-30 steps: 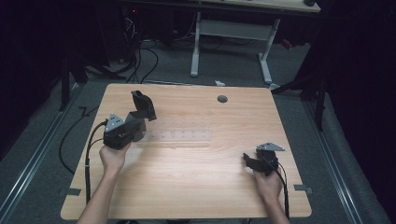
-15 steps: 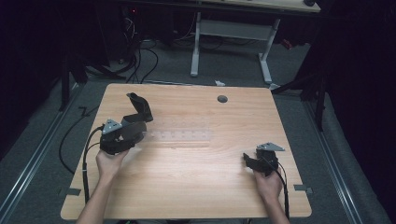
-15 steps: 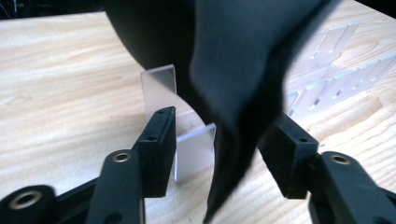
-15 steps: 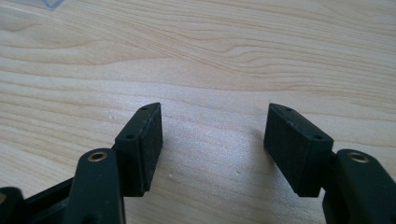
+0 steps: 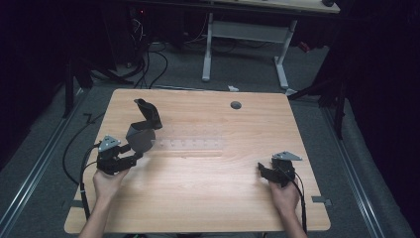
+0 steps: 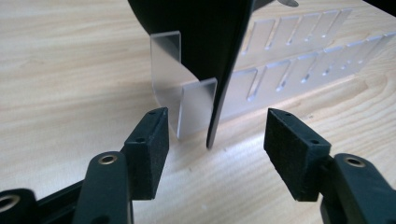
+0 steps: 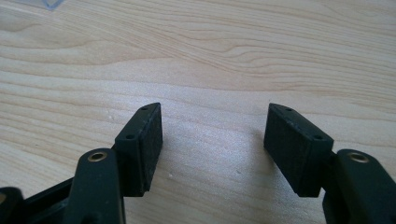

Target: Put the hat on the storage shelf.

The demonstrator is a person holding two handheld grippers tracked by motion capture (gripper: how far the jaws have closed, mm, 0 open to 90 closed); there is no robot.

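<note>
Black curved plastic piece [image 6: 205, 56] sits ungrasped between your left gripper [image 6: 217, 140] jaws, spread wide; right gripper [image 7: 215, 140] idles, jaws spread.

The high view looks forward and down on the whole wooden table [image 5: 213, 198] from the person's side. Each gripper view rides low, close to that tabletop [image 7: 210, 56] (shared by all three), facing along its own jaws.

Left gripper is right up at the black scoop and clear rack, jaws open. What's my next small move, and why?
Probably ease the left gripper forward a little, then close. Its jaws stand open, and the black scoop's thin edge sits just ahead of the pads, not yet between them, beside the clear rack.
</note>
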